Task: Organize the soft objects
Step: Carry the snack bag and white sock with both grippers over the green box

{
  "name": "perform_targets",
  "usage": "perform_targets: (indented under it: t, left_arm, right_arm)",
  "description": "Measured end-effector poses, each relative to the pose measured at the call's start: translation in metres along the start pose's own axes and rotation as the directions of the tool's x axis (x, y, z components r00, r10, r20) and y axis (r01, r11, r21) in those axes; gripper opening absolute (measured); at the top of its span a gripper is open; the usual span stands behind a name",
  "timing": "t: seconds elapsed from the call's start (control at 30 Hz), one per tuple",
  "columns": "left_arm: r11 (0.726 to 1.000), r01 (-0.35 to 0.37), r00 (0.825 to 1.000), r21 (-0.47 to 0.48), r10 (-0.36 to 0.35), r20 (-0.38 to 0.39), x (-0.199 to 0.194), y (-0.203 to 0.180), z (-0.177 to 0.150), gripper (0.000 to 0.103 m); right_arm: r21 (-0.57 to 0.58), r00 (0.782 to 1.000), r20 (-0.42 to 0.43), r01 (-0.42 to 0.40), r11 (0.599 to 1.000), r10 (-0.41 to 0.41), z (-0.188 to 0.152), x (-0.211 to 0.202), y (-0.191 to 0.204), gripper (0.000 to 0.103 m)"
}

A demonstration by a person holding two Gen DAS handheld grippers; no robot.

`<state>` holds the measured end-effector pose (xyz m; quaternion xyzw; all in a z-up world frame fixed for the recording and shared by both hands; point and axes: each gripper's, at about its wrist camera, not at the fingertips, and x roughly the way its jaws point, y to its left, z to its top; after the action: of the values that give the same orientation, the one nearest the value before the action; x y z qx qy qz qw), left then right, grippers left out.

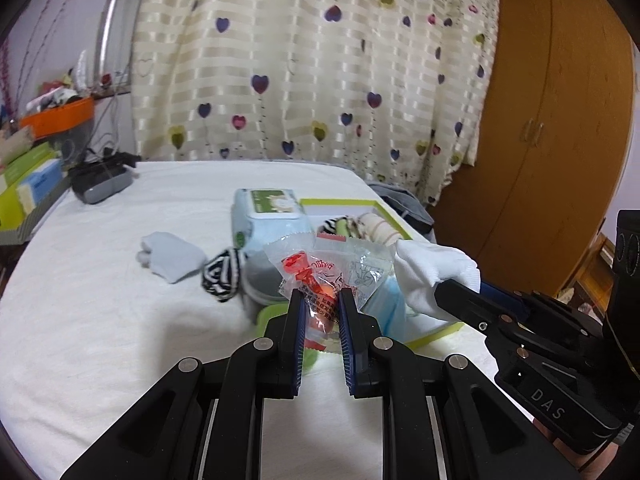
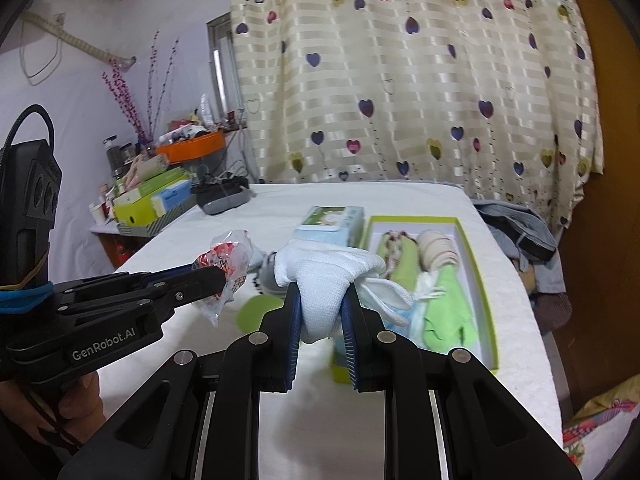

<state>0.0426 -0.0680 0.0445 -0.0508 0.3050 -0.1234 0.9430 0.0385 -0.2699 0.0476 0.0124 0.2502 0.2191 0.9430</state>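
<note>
**Both hand-held grippers clamped and raised**

We hold the left hand-held gripper tilted downward, its blue pads nearly together, pinching a clear plastic packet. Our right hand-held gripper sits just beside it on the right, angled likewise, pads pressed into a white sock. Our left hand wraps the left handle.

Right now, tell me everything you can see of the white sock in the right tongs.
The white sock is a soft knit piece, plain white, with a ribbed cuff visible in the left wrist view. It is bunched and folded over, pinched between the blue pads of the right tongs and held above the bed. Its loose ends flop over both fingers. Behind and below it lies the green-rimmed box; whether the sock touches anything but the pads cannot be told.
</note>
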Motion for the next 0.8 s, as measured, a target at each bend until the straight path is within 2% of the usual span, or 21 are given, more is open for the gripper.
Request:
perform_targets:
  t: [0.43, 0.8]
  left_arm:
    - [0.998, 0.060, 0.996, 0.032, -0.058, -0.067, 0.034, -0.029, -0.002, 0.015]
    - [0.992, 0.121, 0.979, 0.046, -0.111, -0.173, 0.072, -0.048, -0.011, 0.015]
  right_arm:
    - [0.063, 0.997, -0.027, 0.075, 0.995, -0.074, -0.011, -0.003, -0.048, 0.020]
    - [0.072, 0.990, -0.112, 0.089, 0.993, -0.081, -0.021, 0.020, -0.069, 0.020]
